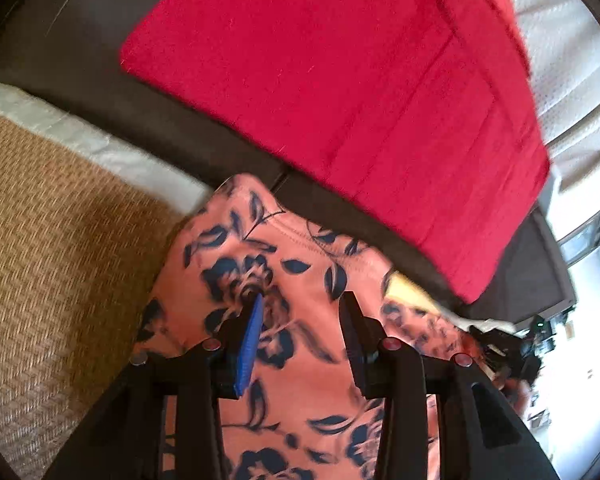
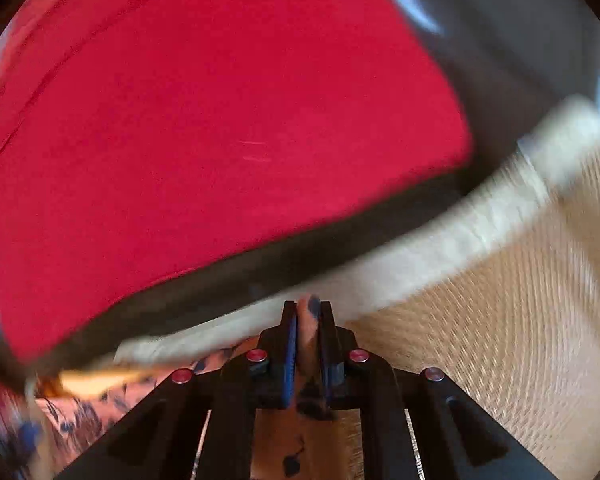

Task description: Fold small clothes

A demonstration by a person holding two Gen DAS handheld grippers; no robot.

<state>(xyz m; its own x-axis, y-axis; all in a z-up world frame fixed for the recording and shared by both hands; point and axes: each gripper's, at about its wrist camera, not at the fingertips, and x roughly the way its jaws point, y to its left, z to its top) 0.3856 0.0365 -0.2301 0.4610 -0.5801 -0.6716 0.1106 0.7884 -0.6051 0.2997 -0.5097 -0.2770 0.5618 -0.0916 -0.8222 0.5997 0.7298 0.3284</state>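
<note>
a: what did the right gripper (image 2: pixel 306 312) have?

b: its jaws were clamped on a fold of the orange floral garment (image 2: pixel 306 320), over the woven mat (image 2: pixel 500 320).

a: and the left gripper (image 1: pixel 300 308)?

b: jaws apart, with the same garment (image 1: pixel 292 264) spread beneath them, part over the mat (image 1: pixel 60 240).

a: farther out?

b: a folded red cloth (image 1: pixel 320 72) lay flat on the dark surface (image 1: pixel 80 52) beyond the mat's pale edge.

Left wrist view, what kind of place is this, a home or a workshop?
Probably a home living room: a red cushion lies on a dark sofa, a woven rug covers the floor, and a bright window shows at the right.
</note>
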